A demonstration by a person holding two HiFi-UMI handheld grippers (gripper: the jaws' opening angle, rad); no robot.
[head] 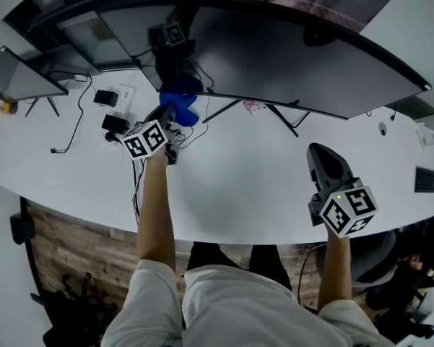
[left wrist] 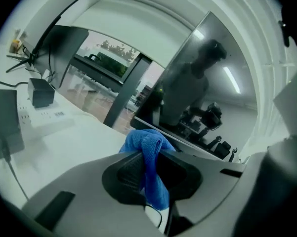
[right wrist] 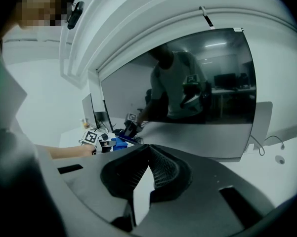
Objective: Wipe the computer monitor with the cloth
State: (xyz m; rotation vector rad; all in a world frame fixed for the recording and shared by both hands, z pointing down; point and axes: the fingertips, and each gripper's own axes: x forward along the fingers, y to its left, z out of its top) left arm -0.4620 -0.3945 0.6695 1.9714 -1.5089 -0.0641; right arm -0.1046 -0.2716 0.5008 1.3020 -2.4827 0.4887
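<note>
A wide curved monitor with a dark screen stands at the back of the white desk. A blue cloth is bunched just below the screen's lower left edge, and my left gripper is shut on it. In the left gripper view the cloth is pinched between the jaws, with the monitor close ahead. My right gripper hovers over the desk at the right, shut with nothing in it. From the right gripper view, the jaws' tips meet in front of the monitor.
A second monitor stands at the far left. A power strip, a black adapter and cables lie left of my left gripper. The monitor's stand legs spread on the desk. A dark object lies at the right edge.
</note>
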